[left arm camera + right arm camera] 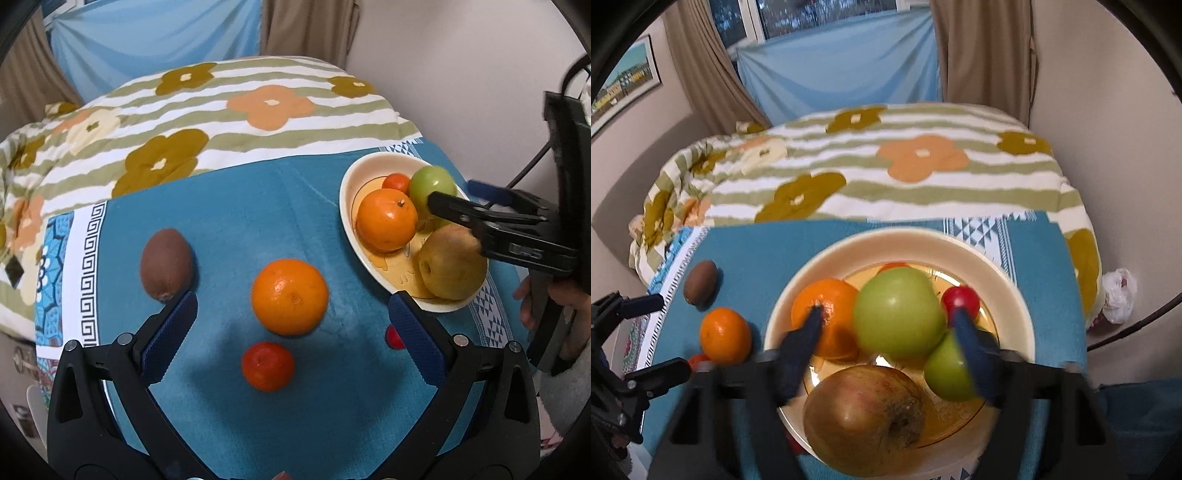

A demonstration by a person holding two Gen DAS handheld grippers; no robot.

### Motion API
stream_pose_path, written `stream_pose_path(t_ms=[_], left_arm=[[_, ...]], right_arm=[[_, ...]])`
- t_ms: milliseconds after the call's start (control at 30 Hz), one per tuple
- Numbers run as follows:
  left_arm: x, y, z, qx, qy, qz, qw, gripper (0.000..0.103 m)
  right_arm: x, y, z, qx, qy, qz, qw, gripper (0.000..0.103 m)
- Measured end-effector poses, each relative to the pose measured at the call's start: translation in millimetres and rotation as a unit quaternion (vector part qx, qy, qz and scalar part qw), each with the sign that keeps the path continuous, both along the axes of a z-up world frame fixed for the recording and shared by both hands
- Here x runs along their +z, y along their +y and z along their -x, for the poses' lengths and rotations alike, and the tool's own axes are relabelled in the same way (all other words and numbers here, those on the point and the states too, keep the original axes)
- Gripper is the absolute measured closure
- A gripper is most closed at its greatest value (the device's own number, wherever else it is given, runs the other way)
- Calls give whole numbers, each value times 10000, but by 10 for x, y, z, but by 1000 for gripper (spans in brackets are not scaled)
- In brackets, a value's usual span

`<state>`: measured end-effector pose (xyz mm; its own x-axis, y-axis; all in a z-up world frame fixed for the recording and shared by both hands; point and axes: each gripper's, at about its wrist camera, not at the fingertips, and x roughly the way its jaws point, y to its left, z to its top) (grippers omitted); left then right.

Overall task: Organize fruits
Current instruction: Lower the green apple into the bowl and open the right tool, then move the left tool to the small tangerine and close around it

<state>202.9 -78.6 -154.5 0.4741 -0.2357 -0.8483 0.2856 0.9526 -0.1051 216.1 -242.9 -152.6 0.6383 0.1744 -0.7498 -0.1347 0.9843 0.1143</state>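
Left of the frame, a kiwi [166,264], a large orange [290,296] and a small tangerine [267,365] lie loose on the blue cloth [229,206]; a red fruit [393,338] shows behind a finger. The left hand-held gripper [291,332] is spread, empty. At right, the bowl [1004,280] holds six: one orange, one tangerine, two green apples, one brownish apple, one red fruit. The right hand-held gripper [888,325] stands apart over them, gripping nothing. By my judgement, the task is over halfway done.

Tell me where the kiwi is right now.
The kiwi lies on the blue cloth, outside the plate. In the left wrist view it is left of the large loose orange, near the cloth's patterned border.
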Motion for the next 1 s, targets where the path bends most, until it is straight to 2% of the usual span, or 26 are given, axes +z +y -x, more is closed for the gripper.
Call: stream_pose_path(t_ms=[33,500,1000], left_arm=[[4,3,13,13,-5,-5,10000,0],[197,54,325,233,-215,-39,9995,0],[677,268,1096,736,-723,-98,9946,0]], right_arm=[[27,-2,20,8,-66,-22,10000,0],[246,-33,325,6,-219,-138,9997,0],[663,32,960,268,-290,-95,9992,0]])
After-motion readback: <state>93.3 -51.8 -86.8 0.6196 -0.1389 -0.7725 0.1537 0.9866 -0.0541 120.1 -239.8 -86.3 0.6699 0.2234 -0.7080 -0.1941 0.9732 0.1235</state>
